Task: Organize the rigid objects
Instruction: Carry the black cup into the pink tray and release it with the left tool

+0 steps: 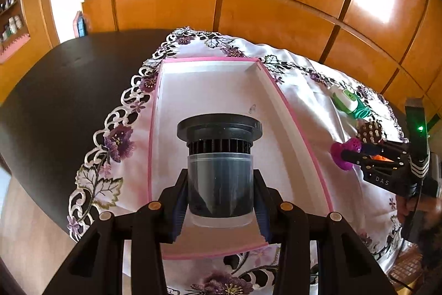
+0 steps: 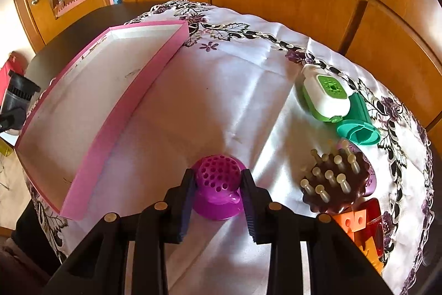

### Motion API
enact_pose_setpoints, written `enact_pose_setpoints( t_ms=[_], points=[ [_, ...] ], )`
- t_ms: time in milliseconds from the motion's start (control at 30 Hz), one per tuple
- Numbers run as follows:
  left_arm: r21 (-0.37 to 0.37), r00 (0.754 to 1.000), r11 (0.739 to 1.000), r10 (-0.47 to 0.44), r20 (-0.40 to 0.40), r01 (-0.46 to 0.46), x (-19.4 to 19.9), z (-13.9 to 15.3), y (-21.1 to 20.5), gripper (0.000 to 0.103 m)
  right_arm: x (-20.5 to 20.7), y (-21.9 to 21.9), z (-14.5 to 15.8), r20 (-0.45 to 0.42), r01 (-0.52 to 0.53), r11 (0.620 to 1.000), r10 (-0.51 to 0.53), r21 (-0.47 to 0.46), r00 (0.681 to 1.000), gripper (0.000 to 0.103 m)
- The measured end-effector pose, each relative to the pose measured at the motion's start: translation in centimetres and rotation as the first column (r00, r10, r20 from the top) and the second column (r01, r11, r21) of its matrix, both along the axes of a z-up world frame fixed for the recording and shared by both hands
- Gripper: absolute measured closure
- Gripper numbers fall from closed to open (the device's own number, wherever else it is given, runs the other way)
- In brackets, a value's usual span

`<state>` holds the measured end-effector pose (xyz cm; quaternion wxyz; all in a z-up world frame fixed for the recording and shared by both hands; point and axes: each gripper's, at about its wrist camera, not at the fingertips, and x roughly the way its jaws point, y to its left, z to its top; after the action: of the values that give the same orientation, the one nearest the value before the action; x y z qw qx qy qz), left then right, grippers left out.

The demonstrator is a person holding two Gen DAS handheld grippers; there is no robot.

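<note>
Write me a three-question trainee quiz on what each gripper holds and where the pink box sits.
1. True or false: the pink box has nothing lying on its floor.
2. What does the right gripper clamp? A) green case B) purple perforated cup C) brown brush
3. Fill in: the left gripper holds a black-capped filter above the ____.

Key: 1 true. 2 B, the purple cup, standing on the tablecloth. 3 box; its floor shows behind the filter.

A dark table [image 1: 55,90] carries an embroidered floral cloth [image 2: 248,90].
</note>
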<state>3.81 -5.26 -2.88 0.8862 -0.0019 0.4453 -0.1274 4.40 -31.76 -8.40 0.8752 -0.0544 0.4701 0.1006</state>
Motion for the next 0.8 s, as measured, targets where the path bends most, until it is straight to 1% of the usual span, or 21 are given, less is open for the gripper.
enact_pose_setpoints(
  t_ms=[133,267,467,633,800],
  points=[
    [0.027,1.000,1.000,-0.003,0.009,0.002,0.3,0.1,-0.5,0.060,0.0,0.2,0.0,0.003,-0.007,1.000,0.007,-0.018,1.000,0.071],
    [0.064,0.999,0.998,-0.003,0.035,0.001,0.8,0.5,-1.0,0.060,0.1,0.3,-0.4,-0.009,-0.005,1.000,0.005,-0.030,1.000,0.071],
    [0.077,0.998,0.997,-0.022,0.051,0.018,1.8,0.9,-1.7,0.060,0.1,0.2,-0.5,-0.009,-0.003,1.000,0.003,-0.029,1.000,0.071],
    [0.031,0.999,0.999,-0.036,-0.001,0.036,4.1,0.0,-2.0,0.060,0.1,0.3,-0.4,-0.009,-0.005,0.999,0.004,-0.033,1.000,0.071],
    [0.022,0.998,1.000,-0.002,-0.070,0.004,9.3,-2.1,-1.2,0.060,0.1,0.3,-0.4,-0.010,-0.004,0.999,0.004,-0.032,1.000,0.071]
  ],
)
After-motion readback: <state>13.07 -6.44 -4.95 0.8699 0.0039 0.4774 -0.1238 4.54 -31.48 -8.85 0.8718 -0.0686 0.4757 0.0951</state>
